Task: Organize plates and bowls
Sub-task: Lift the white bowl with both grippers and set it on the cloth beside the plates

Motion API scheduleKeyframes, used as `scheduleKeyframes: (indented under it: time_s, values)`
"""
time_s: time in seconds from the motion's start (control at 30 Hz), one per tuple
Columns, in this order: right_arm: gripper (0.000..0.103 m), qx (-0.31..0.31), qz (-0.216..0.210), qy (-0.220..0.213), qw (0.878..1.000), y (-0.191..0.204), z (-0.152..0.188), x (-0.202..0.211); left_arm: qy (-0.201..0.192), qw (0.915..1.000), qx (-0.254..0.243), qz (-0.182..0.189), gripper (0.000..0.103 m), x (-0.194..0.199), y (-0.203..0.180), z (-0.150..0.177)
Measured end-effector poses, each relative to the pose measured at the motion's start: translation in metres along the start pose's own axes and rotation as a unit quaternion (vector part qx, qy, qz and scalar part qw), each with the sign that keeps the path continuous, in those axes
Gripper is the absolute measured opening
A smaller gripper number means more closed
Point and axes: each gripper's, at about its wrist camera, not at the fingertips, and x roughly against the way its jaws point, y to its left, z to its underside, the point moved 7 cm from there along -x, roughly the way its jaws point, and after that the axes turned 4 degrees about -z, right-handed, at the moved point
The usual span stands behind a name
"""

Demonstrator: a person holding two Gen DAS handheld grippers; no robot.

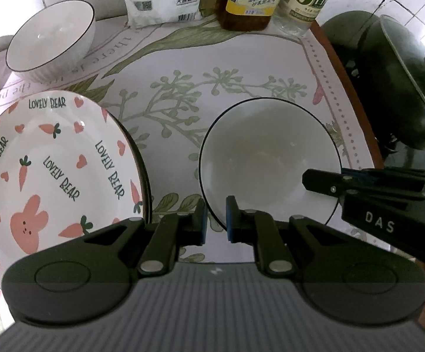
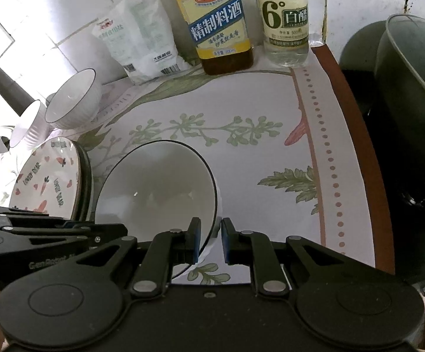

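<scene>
Right gripper [image 2: 209,240] up close, blue pads straddling the near rim of the white ceramic bowl with the thin black edge line [image 2: 156,187], one pad inside, one outside. Pinching that rim by the look of it, though a sliver of gap shows on the outer side, so maybe not fully clamped. Left gripper [image 1: 216,220] just short of the same bowl's rim, pads spread a little with nothing between.

Off to the left of both: stack of round plates topped by the pink bunny-and-carrot "Lovely Bear" plate [image 1: 51,170]. Further ahead-left, two ribbed white bowls [image 1: 51,41].

Probably about to carry this bowl over to those ribbed ones. Worth biting deeper onto the rim before lifting. Thin glazed edges slip, and a one-sided grab tilts. Lift straight, keep it level, clear the plate stack, lower gently into the nest.
</scene>
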Motion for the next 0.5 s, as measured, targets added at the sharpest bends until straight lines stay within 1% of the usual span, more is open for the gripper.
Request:
scheduleKeyframes:
  time_s: [0.1,0.2,0.3,0.33,0.4,0.5]
  values:
    - [0.018,-0.002,-0.001,0.002,1.000,-0.002,0.000,-0.002,0.001,1.0000,-0.002,-0.005,0.012,0.000,-0.001,0.000]
    - [0.018,0.011,0.008,0.004,1.000,0.000,0.002,-0.004,0.007,0.9998,-0.009,-0.014,0.012,0.000,-0.003,0.000]
    - [0.021,0.022,0.014,0.005,1.000,0.003,0.002,-0.004,0.014,0.9998,-0.004,-0.010,0.014,0.001,-0.003,0.000]
    - [0.023,0.022,0.014,0.005,1.000,0.003,0.002,-0.003,0.016,0.9998,-0.001,-0.006,0.018,0.002,-0.003,0.001]
    - [0.036,0.029,0.016,0.007,0.999,0.006,0.003,0.001,0.016,0.9999,0.001,0.000,0.023,0.008,-0.001,0.002]
    - [0.040,0.055,0.030,0.000,0.998,0.014,0.003,0.010,0.016,0.9998,0.002,0.011,0.029,0.021,0.002,0.005]
